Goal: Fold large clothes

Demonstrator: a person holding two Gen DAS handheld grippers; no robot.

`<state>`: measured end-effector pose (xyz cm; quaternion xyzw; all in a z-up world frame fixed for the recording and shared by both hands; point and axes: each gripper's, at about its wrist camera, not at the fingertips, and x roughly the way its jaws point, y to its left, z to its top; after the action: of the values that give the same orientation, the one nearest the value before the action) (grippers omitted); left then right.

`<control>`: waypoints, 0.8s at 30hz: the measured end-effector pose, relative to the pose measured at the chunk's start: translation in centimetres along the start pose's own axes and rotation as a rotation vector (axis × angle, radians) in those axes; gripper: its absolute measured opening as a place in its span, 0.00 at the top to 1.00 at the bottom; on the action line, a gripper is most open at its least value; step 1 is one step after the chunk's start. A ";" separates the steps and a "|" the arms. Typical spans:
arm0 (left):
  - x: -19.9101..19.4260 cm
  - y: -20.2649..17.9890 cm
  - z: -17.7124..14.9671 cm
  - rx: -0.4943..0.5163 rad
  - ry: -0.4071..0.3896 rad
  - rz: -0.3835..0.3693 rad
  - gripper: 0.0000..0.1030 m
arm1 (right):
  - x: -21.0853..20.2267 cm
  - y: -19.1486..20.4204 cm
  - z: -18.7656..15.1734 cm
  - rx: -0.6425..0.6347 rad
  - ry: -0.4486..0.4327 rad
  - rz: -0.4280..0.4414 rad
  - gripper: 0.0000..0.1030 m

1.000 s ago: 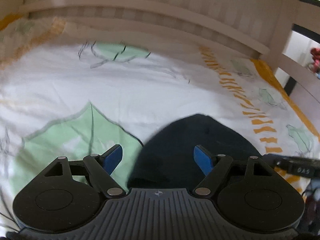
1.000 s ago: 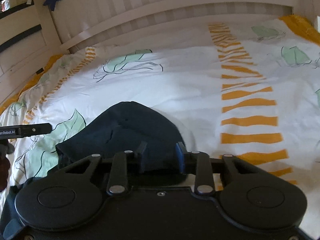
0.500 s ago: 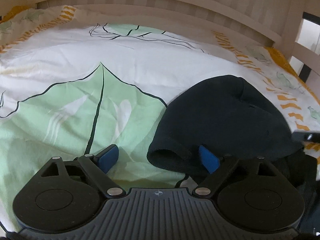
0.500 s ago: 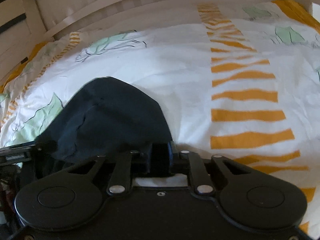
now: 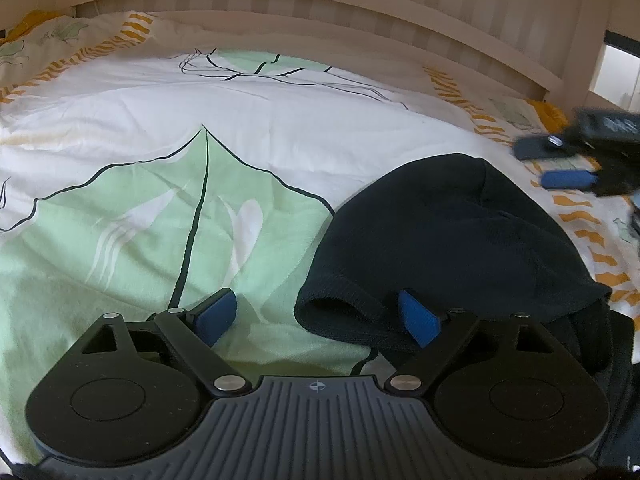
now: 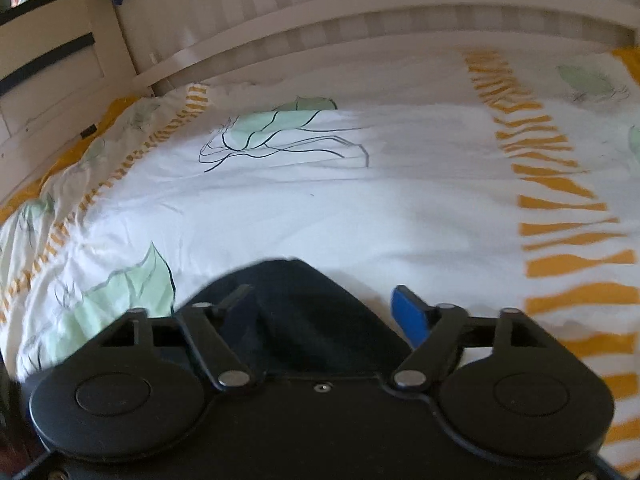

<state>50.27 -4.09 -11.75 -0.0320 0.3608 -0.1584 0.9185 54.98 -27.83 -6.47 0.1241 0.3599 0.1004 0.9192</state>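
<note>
While right gripper opens, dark garment blurred (frame-cut below).

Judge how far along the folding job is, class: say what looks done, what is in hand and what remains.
Done: the dark navy knitted garment lies bunched in a rounded heap on the leaf-print white bedcover.
In hand: nothing gripped. The left claw stands open at its ribbed cuff; the right claw is opening, cloth between its pads.
Left: probably flattening and neater folds; the heap looks lumpy.
</note>
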 end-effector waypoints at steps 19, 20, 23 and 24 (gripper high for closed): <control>-1.1 0.2 1.2 -0.013 0.033 -0.004 0.15 | 3.3 4.9 -0.1 -0.185 0.034 -0.017 0.82; -2.0 0.3 1.4 -0.026 0.028 -0.002 0.15 | 2.1 5.3 0.1 -0.198 0.001 -0.011 0.82; -5.2 1.0 1.9 -0.100 0.021 -0.070 0.15 | -2.3 6.7 0.1 -0.264 -0.102 0.004 0.82; -6.4 1.4 2.0 -0.134 0.022 -0.099 0.15 | -3.6 7.1 0.0 -0.288 -0.130 0.008 0.82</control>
<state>47.53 -0.88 -6.33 -0.1095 0.3788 -0.1794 0.9013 51.71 -22.07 -2.03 -0.0010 0.2812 0.1465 0.9484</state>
